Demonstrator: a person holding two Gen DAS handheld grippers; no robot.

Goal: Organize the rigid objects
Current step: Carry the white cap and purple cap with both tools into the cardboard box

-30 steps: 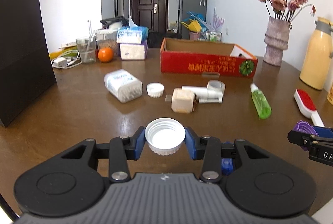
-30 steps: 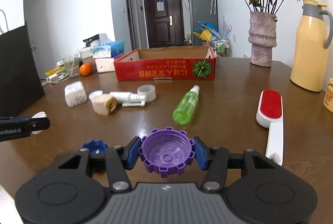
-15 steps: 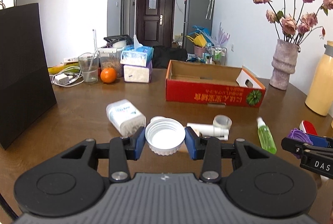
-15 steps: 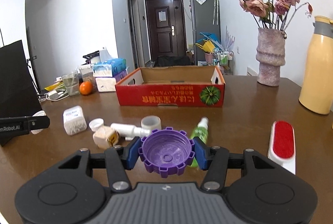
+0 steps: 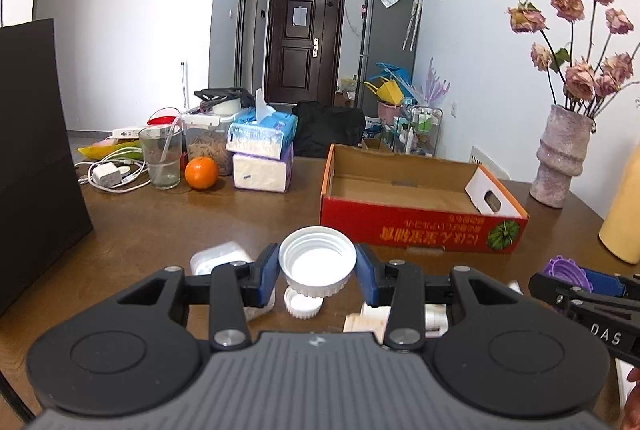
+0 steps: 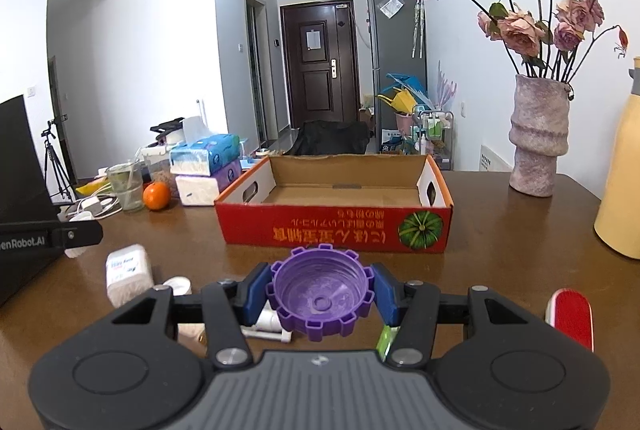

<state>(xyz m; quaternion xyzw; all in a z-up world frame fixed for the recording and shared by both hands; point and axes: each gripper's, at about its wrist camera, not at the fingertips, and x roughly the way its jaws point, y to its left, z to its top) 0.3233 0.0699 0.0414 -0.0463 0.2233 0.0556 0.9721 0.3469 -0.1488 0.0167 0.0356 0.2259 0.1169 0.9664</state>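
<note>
Both caps now lifted off the counter [image 5: 152, 230], nearer the red box [image 6: 336, 226] than a second ago. Left hand-held gripper [image 5: 317, 272] pinches the white cap [image 5: 317, 266]; right hand-held gripper [image 6: 321, 296] pinches the purple cap [image 6: 321, 296]. Box interior bare; drop-off likely next.

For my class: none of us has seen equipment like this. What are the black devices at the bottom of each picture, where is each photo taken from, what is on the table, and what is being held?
No robot here: a person holds a two-finger gripper in each hand, with a camera on each looking forward along its fingers. One picture is from the left gripper, which clamps a white cap. The other is from the right gripper, which clamps a purple ridged cap. On the brown table stand an open red cardboard box, a vase of roses, tissue packs, an orange and a red lint brush.
</note>
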